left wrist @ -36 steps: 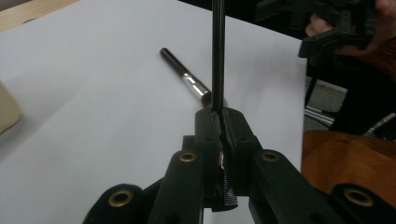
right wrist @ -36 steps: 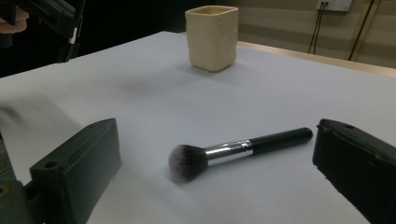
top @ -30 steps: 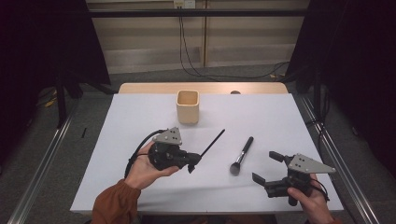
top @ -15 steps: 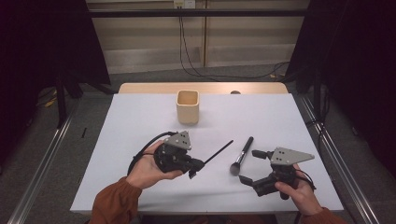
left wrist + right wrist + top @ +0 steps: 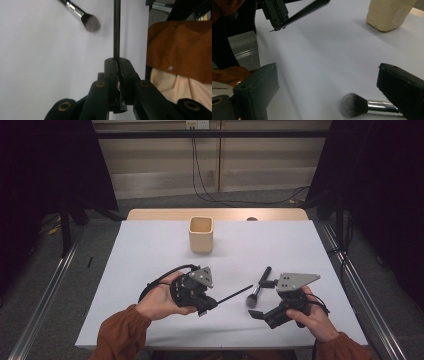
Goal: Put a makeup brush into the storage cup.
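Observation:
My left gripper is shut on a thin black stick with small comb teeth at its near end. It holds the stick off the white table, tip pointing right; in the left gripper view the stick rises straight from the closed jaws. A makeup brush with a silver ferrule and dark bristles lies on the table. My right gripper is open with the bristle end between its jaws, not touching either one. A beige cup stands upright at the back middle.
The white table top has a wooden strip along its far edge. An orange sleeve lies close to the left gripper. Metal rails run along the floor on both sides.
My right gripper has moved left, and its open jaws now straddle the brush's bristle end. The left gripper has drifted right and nearer with the stick still clamped.

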### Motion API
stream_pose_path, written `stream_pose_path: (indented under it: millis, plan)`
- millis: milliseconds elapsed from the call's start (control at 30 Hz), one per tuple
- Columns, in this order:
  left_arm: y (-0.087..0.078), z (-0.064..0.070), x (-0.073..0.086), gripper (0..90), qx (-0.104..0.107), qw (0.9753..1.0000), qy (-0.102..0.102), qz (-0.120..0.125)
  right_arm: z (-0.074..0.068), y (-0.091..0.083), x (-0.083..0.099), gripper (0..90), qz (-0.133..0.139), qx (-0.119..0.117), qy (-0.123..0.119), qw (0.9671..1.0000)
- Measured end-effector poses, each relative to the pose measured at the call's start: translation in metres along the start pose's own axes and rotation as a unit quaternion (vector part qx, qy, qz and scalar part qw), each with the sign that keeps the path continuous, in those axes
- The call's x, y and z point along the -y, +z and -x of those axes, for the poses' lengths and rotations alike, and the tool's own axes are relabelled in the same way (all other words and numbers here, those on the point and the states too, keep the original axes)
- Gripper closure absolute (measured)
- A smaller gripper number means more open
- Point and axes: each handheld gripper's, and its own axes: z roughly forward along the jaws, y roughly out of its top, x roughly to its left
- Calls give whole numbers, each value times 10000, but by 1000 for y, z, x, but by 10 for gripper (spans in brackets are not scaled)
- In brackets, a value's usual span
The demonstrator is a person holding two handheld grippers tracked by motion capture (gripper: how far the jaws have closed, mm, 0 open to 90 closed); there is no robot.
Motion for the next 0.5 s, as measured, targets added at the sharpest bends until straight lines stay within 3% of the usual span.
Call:
stream_pose_path:
  millis: [300, 500]
  plan:
    - [-2, -3, -1, 858, -7, 9991, 15, -413, 5, 6, -11, 46, -501, -287, -68, 9983]
    - [-2, -4, -4, 857, 87, 9963, 81, -849, 8, 12, -15, 46, -781, -339, -137, 9963]
